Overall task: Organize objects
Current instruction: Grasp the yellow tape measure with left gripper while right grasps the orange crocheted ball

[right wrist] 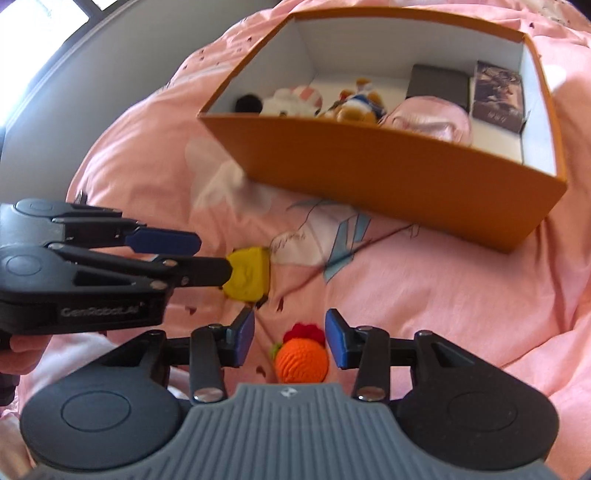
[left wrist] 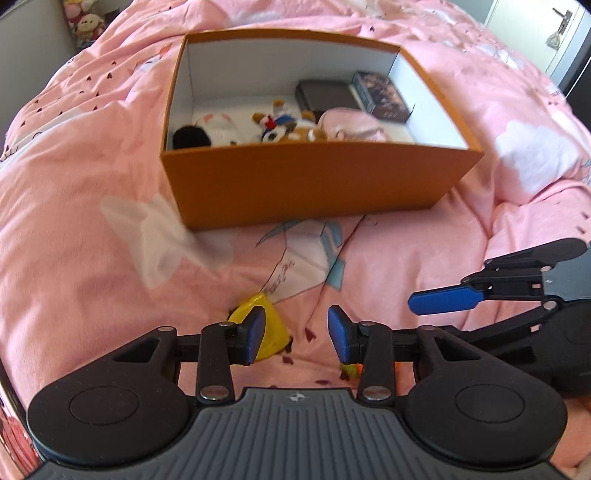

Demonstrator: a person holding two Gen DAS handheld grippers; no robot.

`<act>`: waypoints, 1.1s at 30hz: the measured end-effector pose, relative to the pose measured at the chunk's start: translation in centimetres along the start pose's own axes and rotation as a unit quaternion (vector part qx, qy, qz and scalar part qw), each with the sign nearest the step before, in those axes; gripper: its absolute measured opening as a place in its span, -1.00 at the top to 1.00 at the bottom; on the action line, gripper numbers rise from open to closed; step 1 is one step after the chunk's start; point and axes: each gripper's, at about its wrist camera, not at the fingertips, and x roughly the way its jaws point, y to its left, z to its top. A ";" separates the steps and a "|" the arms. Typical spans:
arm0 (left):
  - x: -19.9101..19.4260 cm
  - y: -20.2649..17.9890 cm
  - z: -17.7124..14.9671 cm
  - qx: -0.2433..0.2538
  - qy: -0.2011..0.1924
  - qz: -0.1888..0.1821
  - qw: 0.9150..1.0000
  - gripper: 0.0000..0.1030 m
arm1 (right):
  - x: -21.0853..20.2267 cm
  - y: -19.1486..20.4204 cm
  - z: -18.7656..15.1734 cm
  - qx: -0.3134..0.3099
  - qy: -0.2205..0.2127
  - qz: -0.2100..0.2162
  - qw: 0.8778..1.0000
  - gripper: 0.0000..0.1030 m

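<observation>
An orange cardboard box (left wrist: 314, 177) (right wrist: 388, 177) stands open on the pink bed. It holds a black pompom (left wrist: 190, 137), plush toys (left wrist: 280, 125), a pink pouch (right wrist: 428, 116) and two dark boxes (left wrist: 327, 94). A yellow soft toy (left wrist: 275, 332) (right wrist: 247, 275) lies in front of the box. My left gripper (left wrist: 297, 332) (right wrist: 207, 256) is open just over it, its left finger covering part of the toy. An orange crocheted ball with a red top (right wrist: 303, 358) lies between the fingers of my open right gripper (right wrist: 289, 338), with a gap on its left side. One blue finger (left wrist: 443, 301) of the right gripper shows in the left wrist view.
The pink printed duvet (left wrist: 92, 166) is rumpled and slopes off at both sides. Plush toys (left wrist: 86, 22) sit on a shelf at the far left and a door (left wrist: 561, 29) is at the far right. A hand (right wrist: 22, 354) holds the left gripper beside a grey wall (right wrist: 92, 92).
</observation>
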 end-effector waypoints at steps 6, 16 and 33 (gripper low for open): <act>0.7 0.2 -1.1 0.009 0.016 0.027 0.999 0.10 | 1.2 1.9 -0.8 -0.061 0.024 -0.036 0.997 0.03; 0.9 0.5 -1.3 0.006 0.008 0.013 1.000 0.08 | 3.3 2.8 -0.8 -0.099 0.073 -0.043 0.991 0.04; 1.0 2.2 -1.5 -0.017 0.002 0.017 1.000 -0.02 | 6.5 1.9 0.7 -0.168 0.132 -0.030 0.976 0.24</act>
